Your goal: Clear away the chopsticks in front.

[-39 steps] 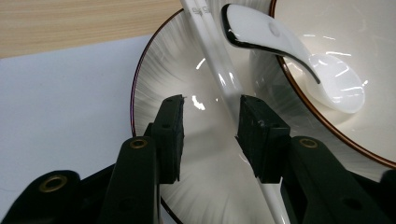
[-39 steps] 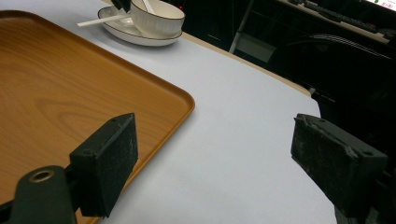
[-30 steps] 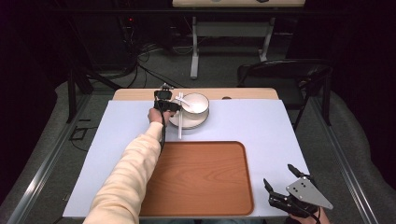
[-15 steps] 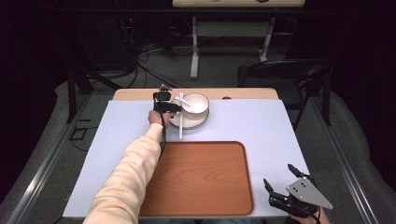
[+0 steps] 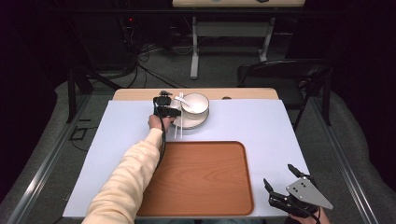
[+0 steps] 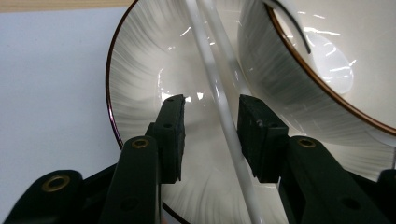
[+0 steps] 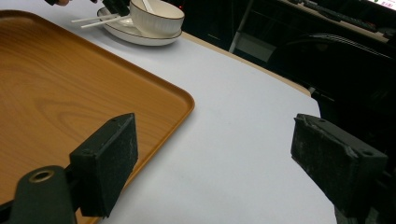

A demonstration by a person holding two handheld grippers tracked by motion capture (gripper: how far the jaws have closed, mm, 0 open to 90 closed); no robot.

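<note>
A white bowl (image 5: 196,103) with a white spoon (image 5: 183,101) in it stands on a ribbed white plate (image 5: 188,123) at the table's far side. Two white chopsticks (image 5: 178,127) lie across the plate's left rim. My left gripper (image 5: 172,112) reaches to that rim. In the left gripper view it (image 6: 210,133) is open, its jaws astride the chopsticks (image 6: 218,95) just above the plate (image 6: 140,79), beside the bowl (image 6: 280,79). My right gripper (image 5: 279,176) hovers wide open near the front right corner, and nothing lies between its jaws (image 7: 215,154).
A brown wooden tray (image 5: 201,177) lies at the front middle of the pale blue table cover (image 5: 261,126); its corner (image 7: 177,100) is just left of the right gripper. A dark chair (image 5: 285,74) stands behind the table's far right edge.
The left gripper has shifted only slightly at the plate's rim, still over the chopsticks. The right gripper has stayed where it was.
</note>
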